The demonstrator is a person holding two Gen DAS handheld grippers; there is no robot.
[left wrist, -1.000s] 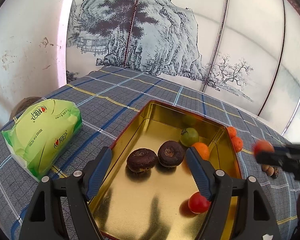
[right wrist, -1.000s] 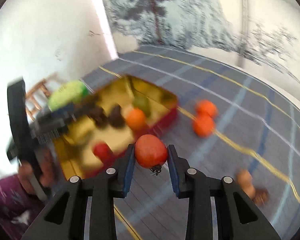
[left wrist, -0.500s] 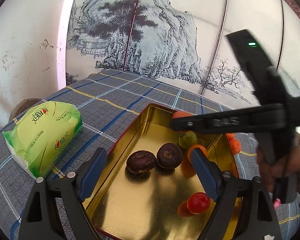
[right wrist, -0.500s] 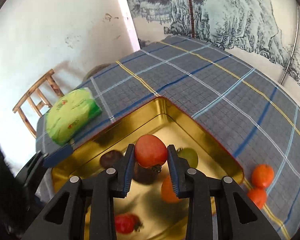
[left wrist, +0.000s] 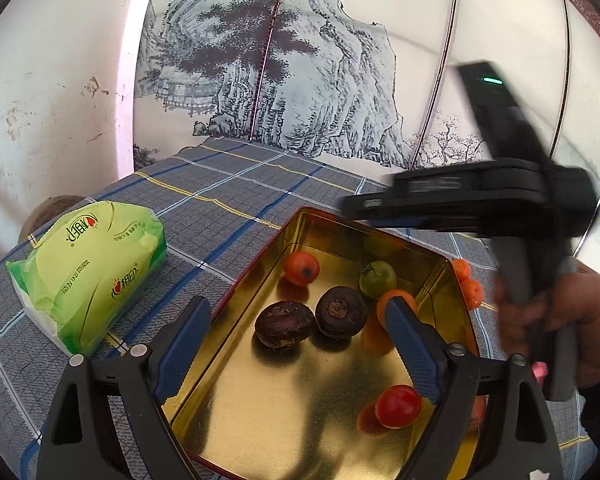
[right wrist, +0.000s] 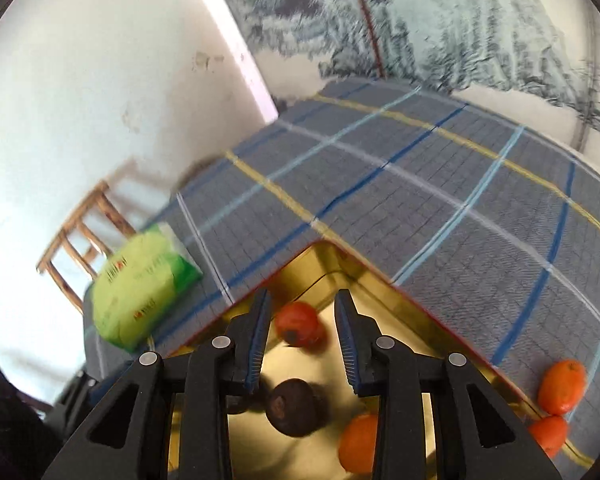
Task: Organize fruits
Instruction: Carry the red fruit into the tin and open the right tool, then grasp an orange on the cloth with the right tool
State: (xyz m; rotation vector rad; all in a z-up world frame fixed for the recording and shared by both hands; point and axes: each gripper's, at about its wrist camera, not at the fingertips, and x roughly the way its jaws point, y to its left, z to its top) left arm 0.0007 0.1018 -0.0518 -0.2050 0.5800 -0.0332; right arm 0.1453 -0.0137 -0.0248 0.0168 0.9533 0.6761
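A gold tin tray lies on the checked tablecloth. In it are a red-orange tomato near the far corner, two dark brown fruits, a green fruit, an orange fruit and a red tomato. My right gripper is open above the tray, the red-orange tomato lying loose beyond its fingers; its black body hangs over the tray's far right. My left gripper is open and empty over the tray's near end.
A green tissue pack lies left of the tray. Two small orange fruits lie on the cloth right of the tray. A wooden chair stands past the table's left edge. A painted wall panel is behind.
My right gripper carried the red-orange tomato over the tray, opened and let it go; the tomato now lies in the tray's far corner. My left gripper barely moved.
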